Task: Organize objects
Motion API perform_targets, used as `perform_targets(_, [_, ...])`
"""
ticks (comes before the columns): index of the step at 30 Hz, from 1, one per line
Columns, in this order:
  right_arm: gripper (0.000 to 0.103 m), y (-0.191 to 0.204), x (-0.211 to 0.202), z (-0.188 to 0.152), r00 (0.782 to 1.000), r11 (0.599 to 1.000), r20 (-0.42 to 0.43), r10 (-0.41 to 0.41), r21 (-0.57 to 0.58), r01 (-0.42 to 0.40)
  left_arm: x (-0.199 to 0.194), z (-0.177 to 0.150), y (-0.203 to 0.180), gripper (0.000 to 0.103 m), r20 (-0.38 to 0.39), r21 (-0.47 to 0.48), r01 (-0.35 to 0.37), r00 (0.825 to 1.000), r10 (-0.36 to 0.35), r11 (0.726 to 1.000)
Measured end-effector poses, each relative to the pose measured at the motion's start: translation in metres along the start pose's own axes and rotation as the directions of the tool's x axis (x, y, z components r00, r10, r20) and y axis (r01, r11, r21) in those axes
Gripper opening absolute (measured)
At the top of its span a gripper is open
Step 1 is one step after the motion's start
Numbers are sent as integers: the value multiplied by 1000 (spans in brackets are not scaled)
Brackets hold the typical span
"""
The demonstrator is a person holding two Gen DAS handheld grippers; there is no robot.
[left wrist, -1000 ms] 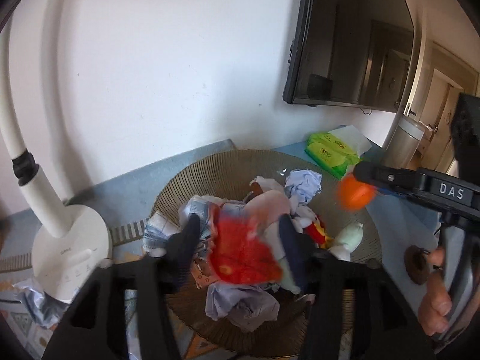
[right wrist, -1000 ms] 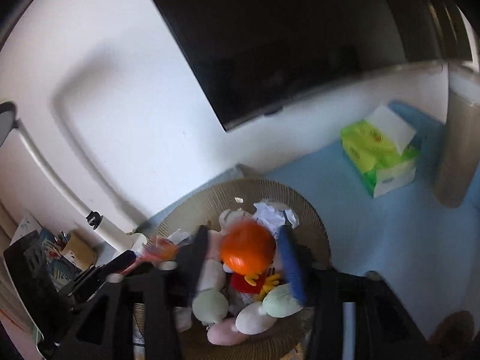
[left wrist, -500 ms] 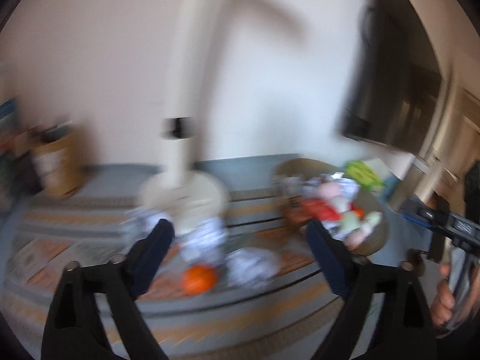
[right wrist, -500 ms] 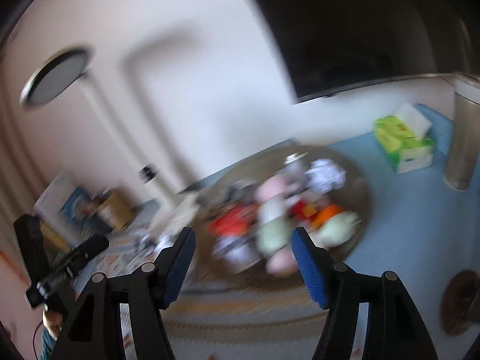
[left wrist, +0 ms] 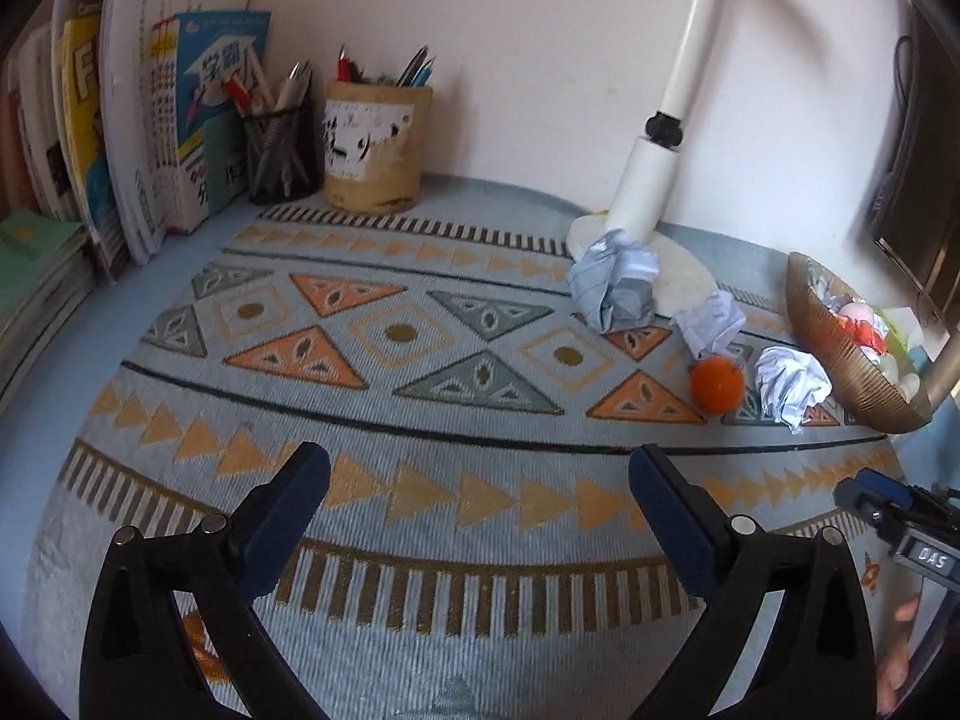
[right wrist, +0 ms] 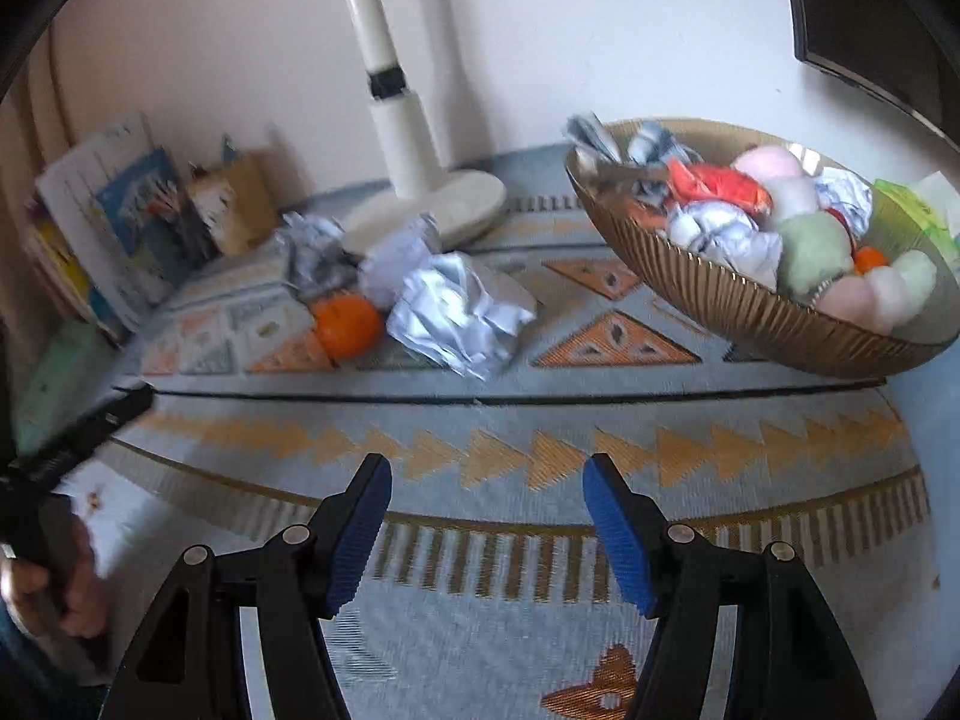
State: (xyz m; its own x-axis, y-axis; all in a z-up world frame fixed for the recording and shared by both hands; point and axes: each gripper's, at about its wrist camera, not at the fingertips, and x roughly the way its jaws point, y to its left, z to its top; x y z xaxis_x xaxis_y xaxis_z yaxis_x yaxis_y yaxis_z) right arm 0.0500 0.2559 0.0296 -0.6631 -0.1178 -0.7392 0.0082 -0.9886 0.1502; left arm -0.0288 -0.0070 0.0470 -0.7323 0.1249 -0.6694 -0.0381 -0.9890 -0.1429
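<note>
We've got two matching grippers here: the left gripper (left wrist: 480, 483) and right gripper (right wrist: 487, 495) are both chunky black plastic with triangular cutouts, round silver screws at the joints, and ribbed blue pads (right wrist: 618, 531) inside the fingers. One carries a small white "DAS" label (left wrist: 927, 558).

Woven matt rug (left wrist: 420, 360), crumpled paper balls (right wrist: 462, 312), glossy ribbed bowl (right wrist: 738, 294).
</note>
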Motion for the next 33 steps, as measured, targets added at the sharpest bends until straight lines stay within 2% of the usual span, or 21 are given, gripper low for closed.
perform_targets(4, [65, 2, 4, -1, 999, 999, 16, -43, -16, 43, -1, -5, -16, 100, 17, 83, -48, 999, 47, 995])
perform_targets(6, [65, 3, 3, -1, 998, 998, 20, -52, -24, 53, -3, -6, -21, 100, 23, 113, -42, 999, 40, 993])
perform_targets(10, [65, 5, 1, -1, 998, 998, 24, -61, -34, 62, 1, -5, -14, 100, -5, 83, -26, 1000, 27, 996])
perform_targets(11, [68, 5, 1, 0, 998, 997, 25, -62, -34, 63, 0, -5, -12, 100, -1, 75, -22, 1000, 22, 997])
perform_targets(14, [89, 5, -3, 0, 997, 997, 43, -69, -34, 70, -2, -6, -10, 100, 6, 61, -12, 1000, 12, 998])
perform_targets(15, [92, 5, -6, -1, 995, 996, 63, -74, -35, 76, -2, -6, -10, 100, 4, 60, -12, 1000, 12, 998])
perform_targets(27, [94, 6, -5, 0, 995, 996, 61, -77, -40, 80, 0, -6, -11, 100, -9, 67, -13, 1000, 14, 998])
perform_targets(33, [94, 4, -3, 1, 991, 992, 61, -122, -17, 123, 1, -7, -11, 100, -16, 67, -27, 999, 28, 997])
